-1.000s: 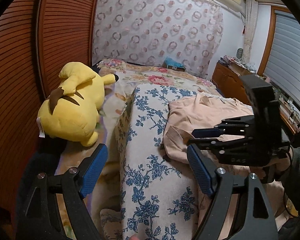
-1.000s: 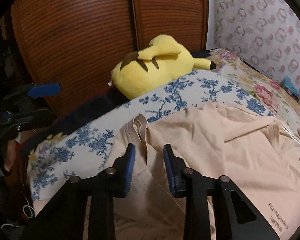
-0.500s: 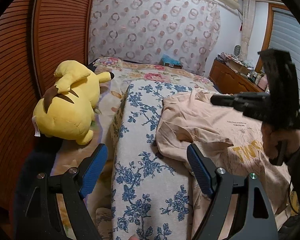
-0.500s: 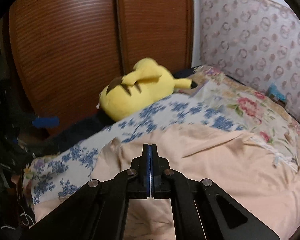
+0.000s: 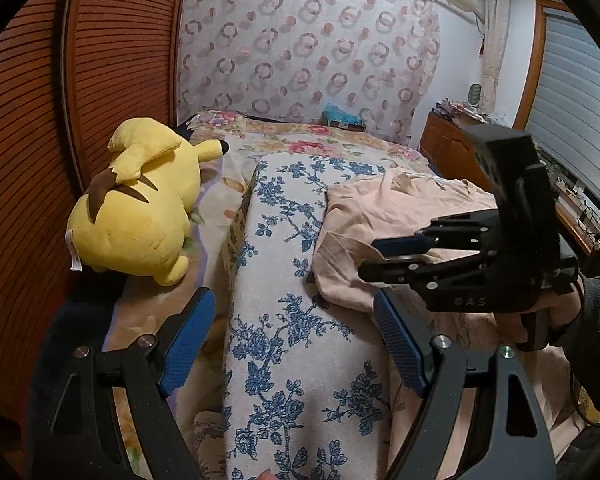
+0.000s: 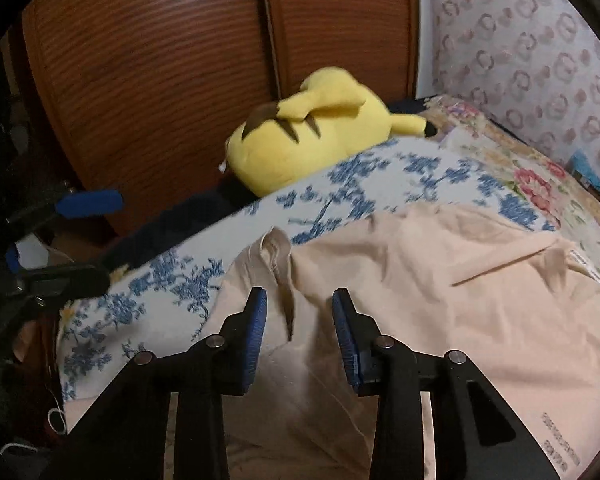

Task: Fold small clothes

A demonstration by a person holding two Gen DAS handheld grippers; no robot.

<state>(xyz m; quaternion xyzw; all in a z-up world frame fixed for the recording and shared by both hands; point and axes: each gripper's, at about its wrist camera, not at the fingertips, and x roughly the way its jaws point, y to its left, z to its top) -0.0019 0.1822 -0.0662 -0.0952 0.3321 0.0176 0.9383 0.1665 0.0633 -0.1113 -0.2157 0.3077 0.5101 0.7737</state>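
My right gripper (image 6: pixel 299 322) has just been opening, and its blue pads (image 6: pixel 256 332) now stand a modest gap apart with nothing pinched. A raised fold of the peach shirt (image 6: pixel 440 300) runs up between them, but the pads do not press on it. From the left wrist view the same gripper (image 5: pixel 374 258) reaches in from the right over the shirt's near edge, one blue pad showing, with my hand (image 5: pixel 540 316) on its grip below a dark sleeve (image 5: pixel 596 320).

My left gripper (image 5: pixel 290 344) is spread wide and holds nothing. Its two pads (image 5: pixel 188 340) straddle the blue-flowered cloth (image 5: pixel 284 340) without touching it, and the right-hand pad sits just beside the shirt's lower corner.

The shirt (image 5: pixel 364 240) lies crumpled on the right part of that cloth, its left edge folded into ridges, with small dark print near one hem in the right wrist view. The cloth covers a raised block on the bed (image 5: pixel 300 140), which has a rose-patterned spread.

A yellow plush (image 5: pixel 136 208) lies on its side to the left of the cloth, against the slatted wooden doors (image 5: pixel 40 120). Behind the bed hangs a curtain (image 5: pixel 308 52) with ring shapes. A wooden cabinet (image 5: pixel 448 144) stands at the far right, cluttered on top.
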